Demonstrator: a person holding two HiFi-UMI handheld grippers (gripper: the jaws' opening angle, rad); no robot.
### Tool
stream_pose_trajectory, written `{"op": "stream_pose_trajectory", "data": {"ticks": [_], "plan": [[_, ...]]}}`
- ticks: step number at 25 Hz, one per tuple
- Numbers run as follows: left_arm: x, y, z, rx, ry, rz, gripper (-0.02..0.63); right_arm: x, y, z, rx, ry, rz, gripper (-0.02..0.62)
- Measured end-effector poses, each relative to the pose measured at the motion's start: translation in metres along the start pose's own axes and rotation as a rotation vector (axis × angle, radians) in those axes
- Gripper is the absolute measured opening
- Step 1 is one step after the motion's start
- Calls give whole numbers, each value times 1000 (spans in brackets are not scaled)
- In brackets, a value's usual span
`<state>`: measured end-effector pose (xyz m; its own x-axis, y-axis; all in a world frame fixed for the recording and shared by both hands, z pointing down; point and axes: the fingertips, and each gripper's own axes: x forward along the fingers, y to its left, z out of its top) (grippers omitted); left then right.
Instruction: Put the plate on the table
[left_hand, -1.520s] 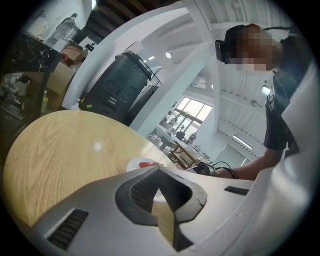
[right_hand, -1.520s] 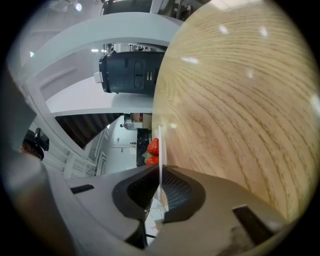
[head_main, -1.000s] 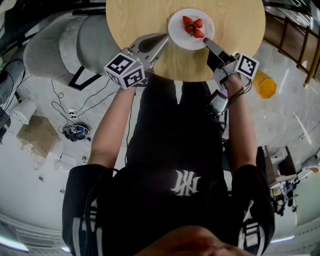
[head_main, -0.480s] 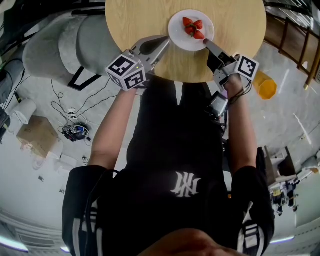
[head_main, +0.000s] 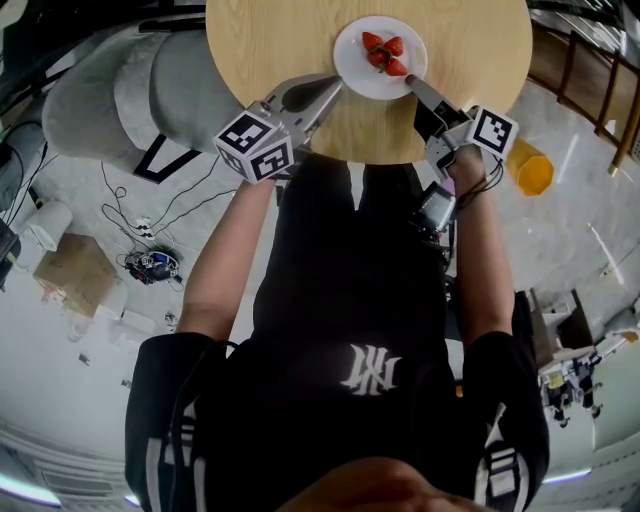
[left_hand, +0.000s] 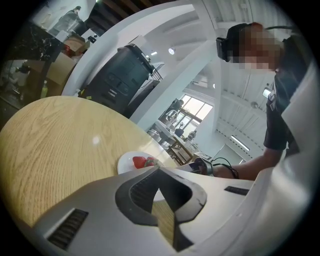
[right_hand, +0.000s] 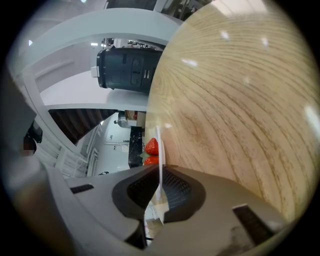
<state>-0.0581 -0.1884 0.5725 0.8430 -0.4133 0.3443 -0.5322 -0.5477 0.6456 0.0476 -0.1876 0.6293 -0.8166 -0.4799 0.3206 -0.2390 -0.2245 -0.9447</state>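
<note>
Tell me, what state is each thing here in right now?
plate: rim pinched by the right claw, low over the table.
strawberries: piled on the plate.
right claw: shut on the plate.
left claw: shut, empty, beside the plate.

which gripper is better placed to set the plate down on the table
Right. The right gripper is clamped on the plate at its near rim, over the table. The left gripper is shut on nothing beside the plate's left edge; it would probably need to open and regrip.
</note>
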Motion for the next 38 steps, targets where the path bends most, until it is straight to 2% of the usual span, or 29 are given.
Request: {"op": "stream_pose_trajectory", "data": {"ticks": [9,12,16,24,26,31,38], "plan": [[3,-1,-2,3,9,-8,2,0,8,1,-81,5,-49,41],[3,-1,-2,4,11,-9,2,-3,7,4,-144,3,-115,41],[4,-2,-5,3,19,-11,2,-10,-2,9,-292,30,-246,41],[4,-1,-12,-5,32,-11,2,-6,-3,8,-346,38,-267,63],[4,-1,-13,-5,35,-12,2,-5,-4,8,-363,40,-277,94],[3,0,-15,-6,38,-9,2,-6,-1,12,-442,19,-314,91],[5,-1,-17,-1,46,-12,2,-8,-11,16,-605,30,-424,93]]}}
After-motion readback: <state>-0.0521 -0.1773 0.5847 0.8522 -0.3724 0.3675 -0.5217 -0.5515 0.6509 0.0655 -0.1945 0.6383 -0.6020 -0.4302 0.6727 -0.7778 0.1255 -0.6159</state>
